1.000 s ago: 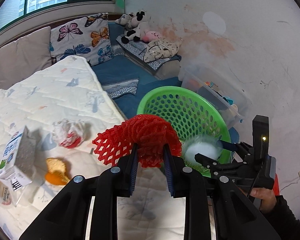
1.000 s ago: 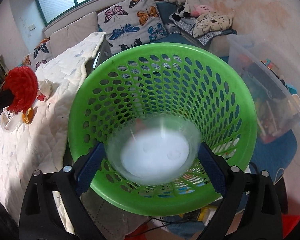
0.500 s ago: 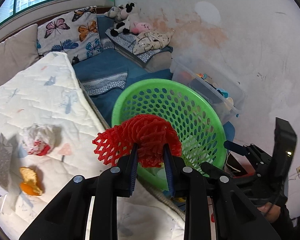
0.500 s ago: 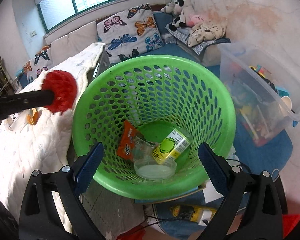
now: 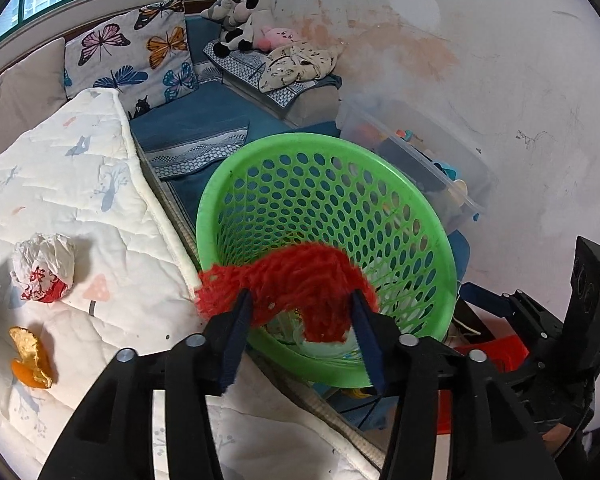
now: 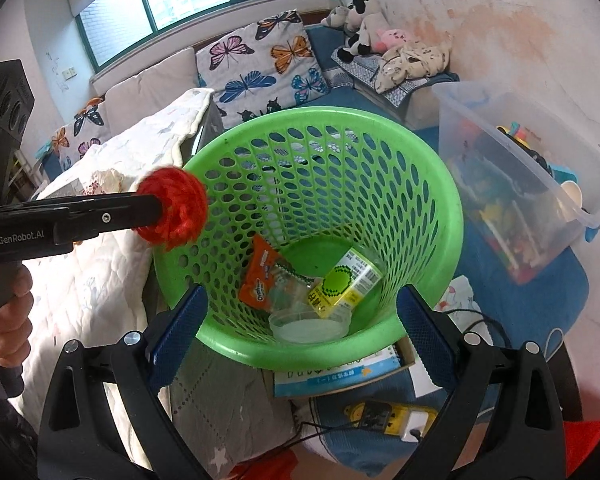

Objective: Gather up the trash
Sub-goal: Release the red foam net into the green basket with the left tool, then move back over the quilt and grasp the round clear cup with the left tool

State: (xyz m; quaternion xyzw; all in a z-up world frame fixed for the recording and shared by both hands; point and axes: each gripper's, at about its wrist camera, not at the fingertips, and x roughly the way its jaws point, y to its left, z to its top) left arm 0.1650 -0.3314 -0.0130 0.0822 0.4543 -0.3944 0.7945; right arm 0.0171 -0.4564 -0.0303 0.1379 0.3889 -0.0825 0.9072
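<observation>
Dropping the red foam net (image 5: 296,280) into the green basket (image 5: 404,200) is the step in hand. The net sits between the left gripper (image 5: 300,312) fingers, which have just been opening; it looks blurred and slack, pads no longer squeezing it, so released or nearly so. From the right wrist view the net (image 6: 172,208) hangs at the basket's near-left rim, not over the middle (risk: it catches on the rim or slides onto the bed). To do it well: carry the fingers a bit further over the basket mouth, spread them fully, let the net fall clear, and only then pull away; foam mesh is light and can snag on a pad.

The right gripper (image 6: 300,328) has its fingers spread wide and empty, hovering over the near rim of the basket (image 6: 440,184). Already in the bottom: an orange snack wrapper (image 6: 258,276), a yellow-labelled packet (image 6: 342,282) and a clear plastic lid (image 6: 310,326).

Left to collect on the bed quilt (image 5: 60,184): a crumpled paper ball (image 5: 42,266) and an orange peel (image 5: 30,358), well apart from the basket. A clear storage box (image 6: 532,184) stands beside the basket, against the wall. Task looks partly done.
</observation>
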